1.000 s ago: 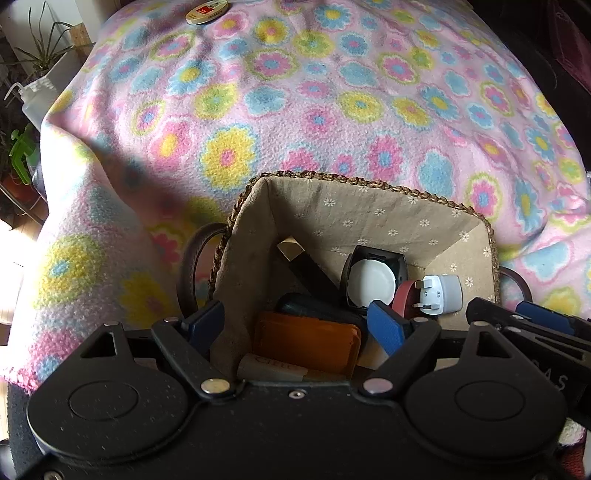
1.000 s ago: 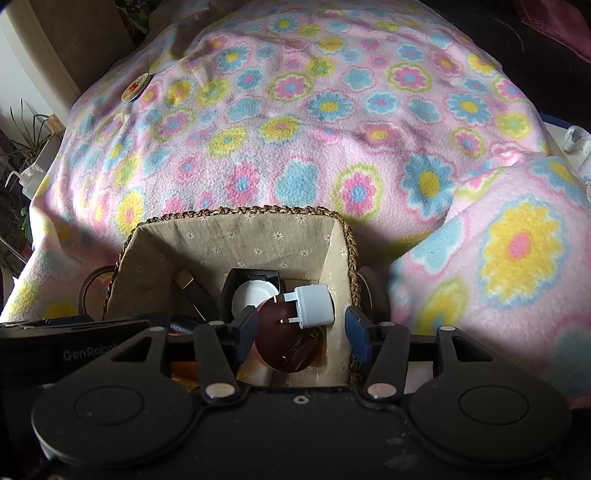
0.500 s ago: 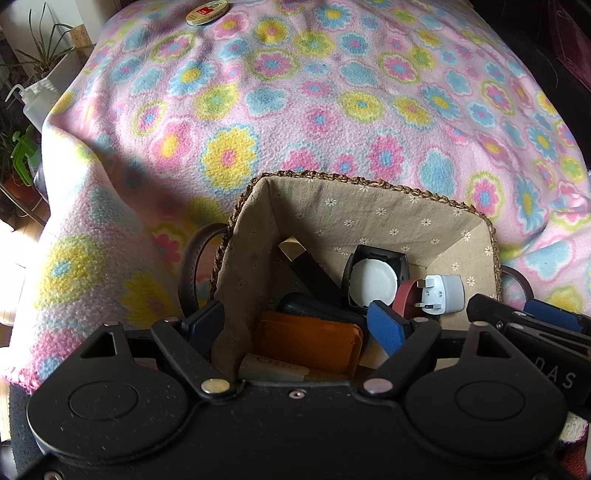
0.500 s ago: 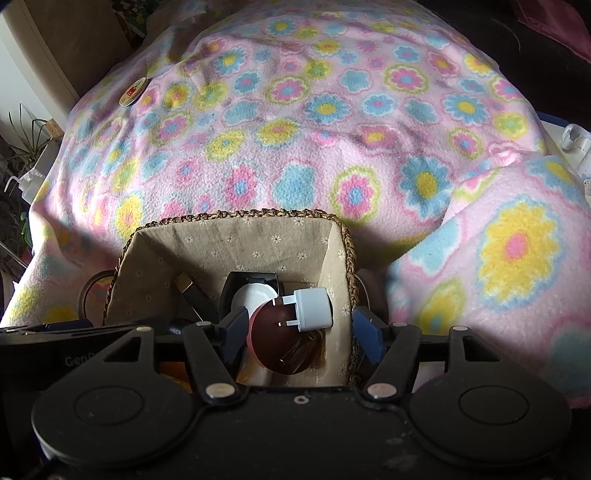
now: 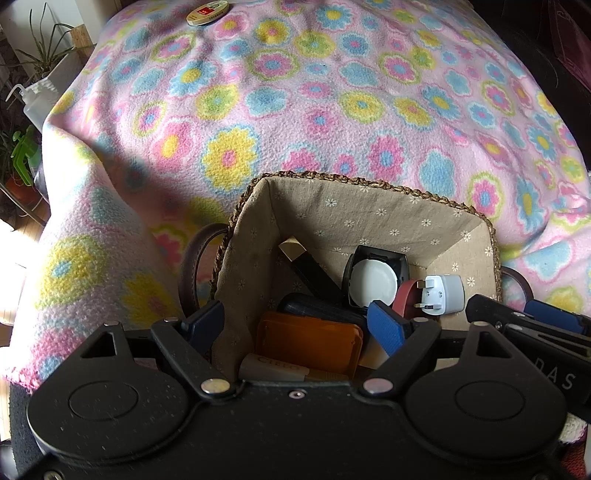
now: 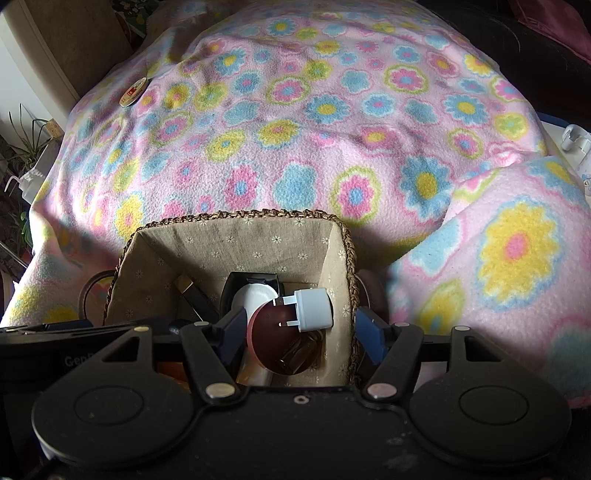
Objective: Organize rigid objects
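Observation:
A woven basket (image 5: 369, 182) with a beige flowered lining (image 6: 236, 240) sits on the floral blanket. Inside lie an orange case (image 5: 308, 341), a black box with a white round lid (image 5: 373, 282), a dark red disc (image 6: 273, 343), a white plug (image 6: 314, 308), which also shows in the left wrist view (image 5: 441, 293), a dark stick with a gold tip (image 5: 306, 267) and a cream tube (image 5: 273, 367). My left gripper (image 5: 295, 326) is open above the basket's near left part. My right gripper (image 6: 301, 332) is open and empty, its jaws either side of the disc and plug.
A round tin with a red label (image 5: 207, 13) lies far back on the blanket and also shows in the right wrist view (image 6: 133, 92). Potted plants (image 5: 40, 55) and a white bottle (image 5: 37, 99) stand beyond the left edge. The blanket rises in a hump (image 6: 517, 258) at the right.
My right gripper has opened wider and drawn back and up a little; the white plug stays in the basket on the dark red disc. My left gripper has hardly moved.

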The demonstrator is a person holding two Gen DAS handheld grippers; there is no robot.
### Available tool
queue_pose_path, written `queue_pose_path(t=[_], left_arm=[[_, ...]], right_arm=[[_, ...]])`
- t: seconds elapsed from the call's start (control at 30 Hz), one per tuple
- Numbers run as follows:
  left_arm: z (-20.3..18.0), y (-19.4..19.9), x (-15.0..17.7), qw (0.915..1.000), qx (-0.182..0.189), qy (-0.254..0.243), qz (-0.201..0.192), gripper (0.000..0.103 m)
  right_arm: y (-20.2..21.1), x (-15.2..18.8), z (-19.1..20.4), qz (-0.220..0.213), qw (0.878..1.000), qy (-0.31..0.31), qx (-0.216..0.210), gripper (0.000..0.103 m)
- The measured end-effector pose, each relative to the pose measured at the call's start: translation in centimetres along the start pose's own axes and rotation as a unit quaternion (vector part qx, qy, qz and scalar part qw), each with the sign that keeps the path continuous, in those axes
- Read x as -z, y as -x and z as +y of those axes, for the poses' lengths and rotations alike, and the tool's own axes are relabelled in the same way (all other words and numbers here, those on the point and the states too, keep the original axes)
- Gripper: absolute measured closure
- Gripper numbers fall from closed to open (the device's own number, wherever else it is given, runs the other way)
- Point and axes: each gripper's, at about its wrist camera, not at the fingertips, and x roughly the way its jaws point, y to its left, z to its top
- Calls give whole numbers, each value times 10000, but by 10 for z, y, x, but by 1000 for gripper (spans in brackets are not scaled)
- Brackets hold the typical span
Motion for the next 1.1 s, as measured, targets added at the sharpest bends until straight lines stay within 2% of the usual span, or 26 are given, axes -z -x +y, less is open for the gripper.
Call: queue_pose_path(t=[1.1], left_arm=[[1, 1, -1, 10000, 4, -2, 2, 23]], right_arm=[[0, 0, 0, 3, 10000, -8, -8, 35]])
